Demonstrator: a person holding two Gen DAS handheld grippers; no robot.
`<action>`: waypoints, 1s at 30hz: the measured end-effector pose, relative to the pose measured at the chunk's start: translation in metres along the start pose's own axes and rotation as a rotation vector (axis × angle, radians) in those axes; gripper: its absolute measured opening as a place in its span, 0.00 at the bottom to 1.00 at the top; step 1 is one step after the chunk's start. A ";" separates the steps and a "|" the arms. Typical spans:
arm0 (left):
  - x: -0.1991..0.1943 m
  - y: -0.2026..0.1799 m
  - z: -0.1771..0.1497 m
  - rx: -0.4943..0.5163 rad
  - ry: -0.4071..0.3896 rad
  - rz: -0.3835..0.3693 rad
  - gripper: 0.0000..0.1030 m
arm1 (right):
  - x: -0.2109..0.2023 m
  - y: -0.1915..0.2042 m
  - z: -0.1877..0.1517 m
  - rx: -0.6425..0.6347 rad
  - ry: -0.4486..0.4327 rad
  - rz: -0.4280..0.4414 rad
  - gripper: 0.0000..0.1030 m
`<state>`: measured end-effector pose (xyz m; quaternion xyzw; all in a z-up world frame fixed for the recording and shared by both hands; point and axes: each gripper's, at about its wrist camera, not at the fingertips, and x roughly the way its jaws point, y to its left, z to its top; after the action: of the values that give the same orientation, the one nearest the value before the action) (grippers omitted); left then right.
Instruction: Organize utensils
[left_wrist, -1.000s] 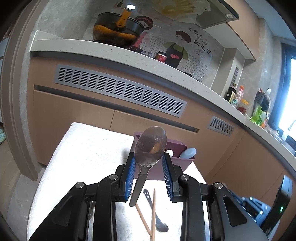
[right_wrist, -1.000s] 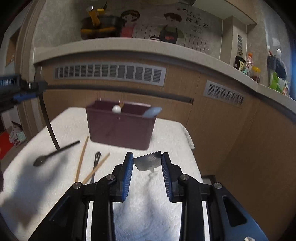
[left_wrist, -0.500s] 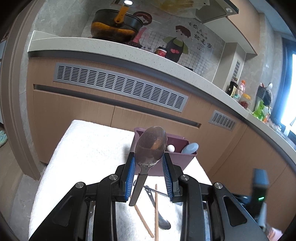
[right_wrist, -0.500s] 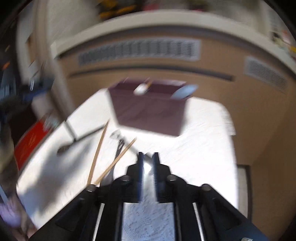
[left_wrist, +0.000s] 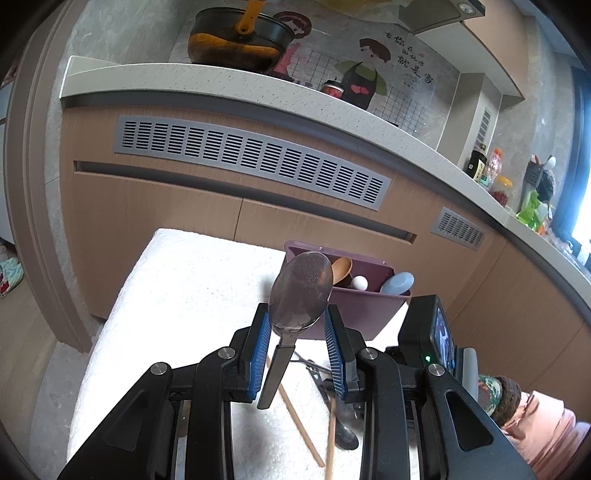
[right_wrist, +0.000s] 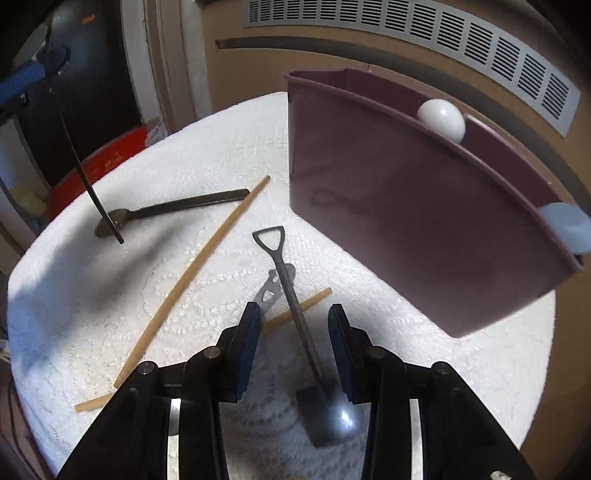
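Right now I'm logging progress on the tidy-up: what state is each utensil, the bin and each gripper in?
Left gripper: shut on dark metal spoon.
Right gripper: open, jaws just opening, astride shovel-shaped spoon.
Two wooden chopsticks: loose on white towel.
Black spoon: lying flat.
Purple bin: upright, partly filled.

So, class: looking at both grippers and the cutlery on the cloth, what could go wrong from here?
1. The left gripper holds the dark spoon by its neck only; tilting it toward the purple bin might let it slip.
2. The shovel-shaped spoon lies across a chopstick; the right gripper, jaws just opened around it, may drag the chopstick along.
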<state>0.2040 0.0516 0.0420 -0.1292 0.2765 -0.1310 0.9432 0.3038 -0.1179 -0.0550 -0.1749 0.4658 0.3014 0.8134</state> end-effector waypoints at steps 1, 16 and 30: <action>0.000 -0.001 0.000 0.000 0.001 0.000 0.29 | 0.002 0.000 -0.001 0.016 0.010 -0.003 0.24; -0.002 -0.022 0.005 0.027 0.004 -0.055 0.29 | -0.117 0.017 -0.035 0.265 -0.294 -0.103 0.02; 0.001 -0.019 0.011 0.035 0.005 -0.037 0.29 | -0.040 -0.001 0.006 0.234 -0.163 -0.149 0.40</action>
<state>0.2078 0.0353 0.0561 -0.1174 0.2740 -0.1535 0.9421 0.2926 -0.1284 -0.0176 -0.0882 0.4159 0.1970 0.8834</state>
